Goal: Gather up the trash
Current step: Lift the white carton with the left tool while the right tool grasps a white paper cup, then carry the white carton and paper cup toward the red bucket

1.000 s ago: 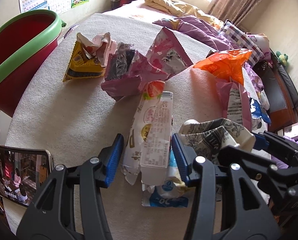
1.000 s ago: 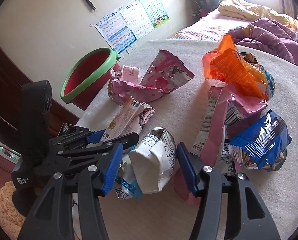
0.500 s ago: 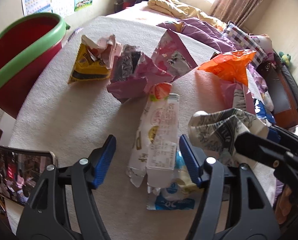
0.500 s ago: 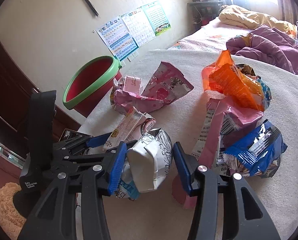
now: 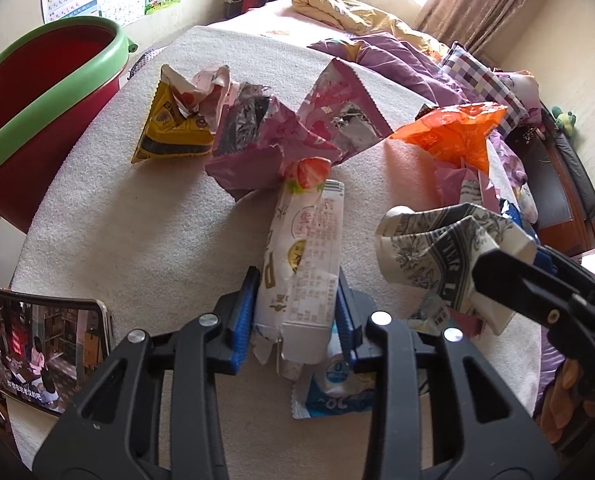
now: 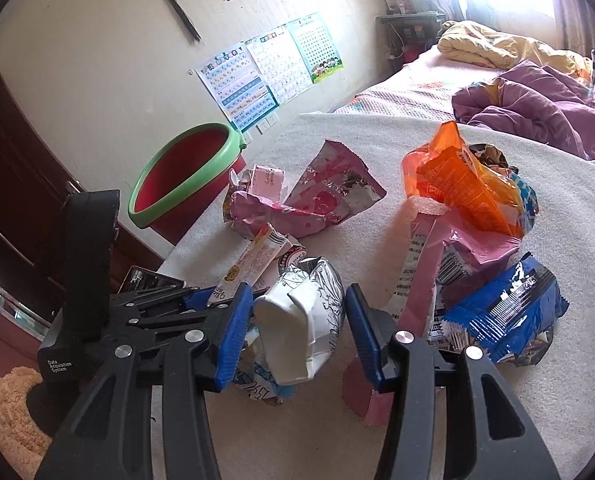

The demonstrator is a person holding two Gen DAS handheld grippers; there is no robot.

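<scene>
Left gripper point(image 5: 297, 312), open earlier, has just closed onto one white wrapper point(image 5: 303, 264); right gripper point(image 6: 299, 332) straddles one crumpled carton point(image 6: 301, 328), its left pad touching and its right pad apart. One red bin point(image 5: 37, 120).

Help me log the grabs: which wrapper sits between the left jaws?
The long white strawberry-print wrapper, lying lengthwise between the left gripper jaws, which have just been closing on it. The crumpled black-and-white carton sits at the right gripper instead.

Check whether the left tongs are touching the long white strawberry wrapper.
Touching. The left wrist view shows both blue pads of the left tongs, which have just been closing, pressed against the sides of the white strawberry wrapper, no gap visible.
</scene>
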